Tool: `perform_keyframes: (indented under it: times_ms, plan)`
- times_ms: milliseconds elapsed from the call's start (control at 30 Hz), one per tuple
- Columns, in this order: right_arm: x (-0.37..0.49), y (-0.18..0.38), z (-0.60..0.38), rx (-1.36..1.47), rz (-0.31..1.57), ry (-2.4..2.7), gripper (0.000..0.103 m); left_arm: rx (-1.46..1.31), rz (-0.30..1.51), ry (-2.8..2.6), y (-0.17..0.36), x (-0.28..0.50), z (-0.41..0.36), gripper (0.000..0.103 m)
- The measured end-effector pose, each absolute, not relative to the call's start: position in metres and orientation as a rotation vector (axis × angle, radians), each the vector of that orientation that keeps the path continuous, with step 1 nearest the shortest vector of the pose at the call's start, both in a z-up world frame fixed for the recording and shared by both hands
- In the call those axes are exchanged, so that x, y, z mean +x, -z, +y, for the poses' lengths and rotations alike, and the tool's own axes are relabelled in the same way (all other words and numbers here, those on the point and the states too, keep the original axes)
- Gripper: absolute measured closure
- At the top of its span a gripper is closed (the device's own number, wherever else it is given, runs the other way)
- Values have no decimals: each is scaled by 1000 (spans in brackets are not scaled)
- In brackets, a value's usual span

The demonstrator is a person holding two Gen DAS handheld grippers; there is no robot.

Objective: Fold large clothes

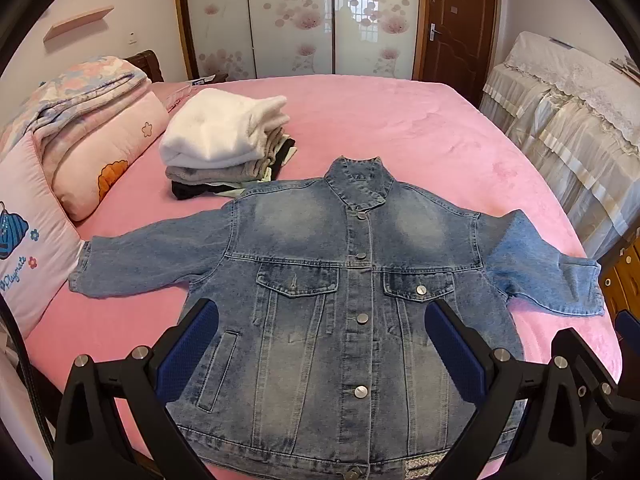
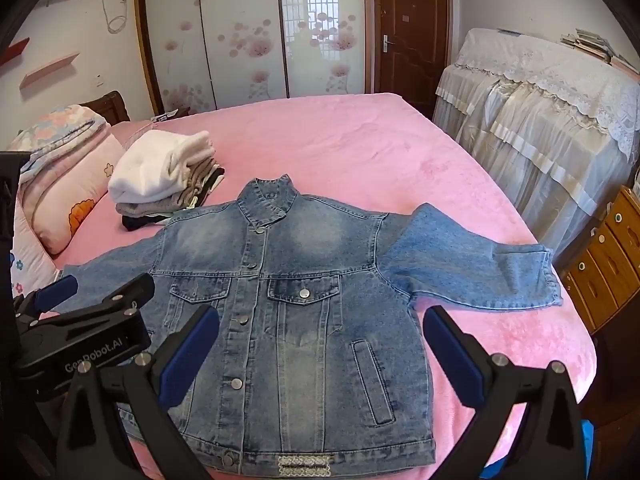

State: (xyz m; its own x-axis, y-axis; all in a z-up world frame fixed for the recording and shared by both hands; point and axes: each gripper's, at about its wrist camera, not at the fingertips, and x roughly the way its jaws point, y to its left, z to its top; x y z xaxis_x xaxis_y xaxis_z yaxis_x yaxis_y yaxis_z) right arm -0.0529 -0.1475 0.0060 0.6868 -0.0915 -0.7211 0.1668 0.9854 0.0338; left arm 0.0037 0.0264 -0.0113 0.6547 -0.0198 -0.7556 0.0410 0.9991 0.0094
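A blue denim jacket (image 1: 320,280) lies flat and buttoned, front up, on the pink bed (image 1: 400,128), both sleeves spread out to the sides. My left gripper (image 1: 322,320) hovers above its lower front, wide open, nothing between the blue pads. In the right wrist view the same jacket (image 2: 304,312) fills the middle, and my right gripper (image 2: 322,328) hangs open over its lower right half. The left gripper (image 2: 96,300) shows at the left edge of that view, above the jacket's left sleeve area.
A stack of folded clothes (image 1: 224,140) topped by a white fleece sits behind the jacket's left shoulder. Pillows and folded quilts (image 1: 80,136) line the left side. A lace-covered cabinet (image 2: 540,120) and wooden drawers (image 2: 608,260) stand to the right of the bed.
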Motion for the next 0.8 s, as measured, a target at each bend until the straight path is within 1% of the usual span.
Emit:
perform_keyframes:
  times_ms: [800]
  plan:
    - [-50,-12,-137,86,791,136,0,23,856,22,13,3,34,1]
